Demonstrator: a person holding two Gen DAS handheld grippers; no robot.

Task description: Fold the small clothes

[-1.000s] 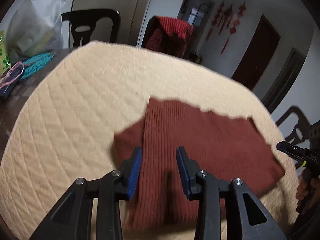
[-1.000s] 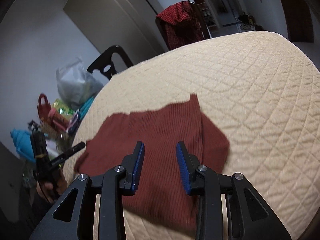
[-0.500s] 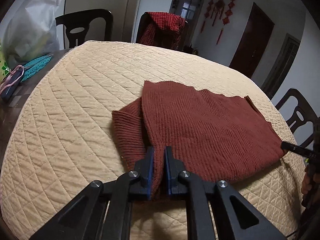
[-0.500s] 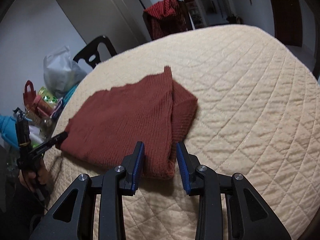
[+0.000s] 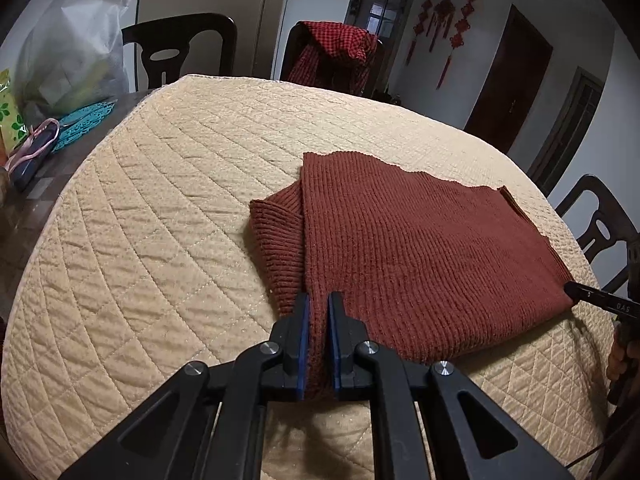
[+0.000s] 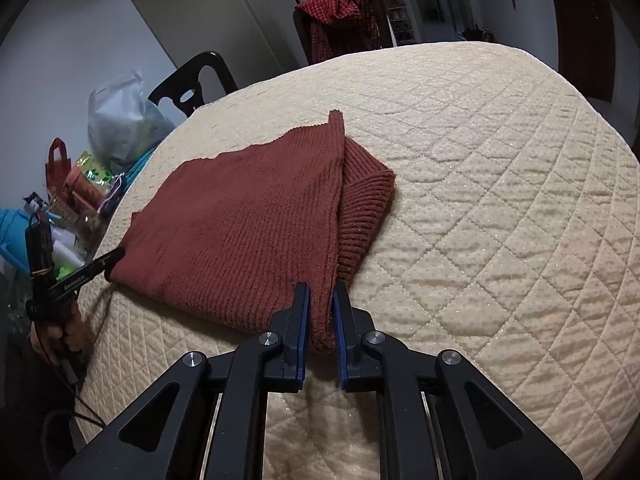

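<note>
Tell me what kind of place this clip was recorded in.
Most likely a home dining room: a round table under a quilted beige cover, dark wooden dining chairs around it, and red knot decorations hanging on the wall. A rust knit garment lies on the table.

Opposing low views, shared sweater (image 5: 420,256)
</note>
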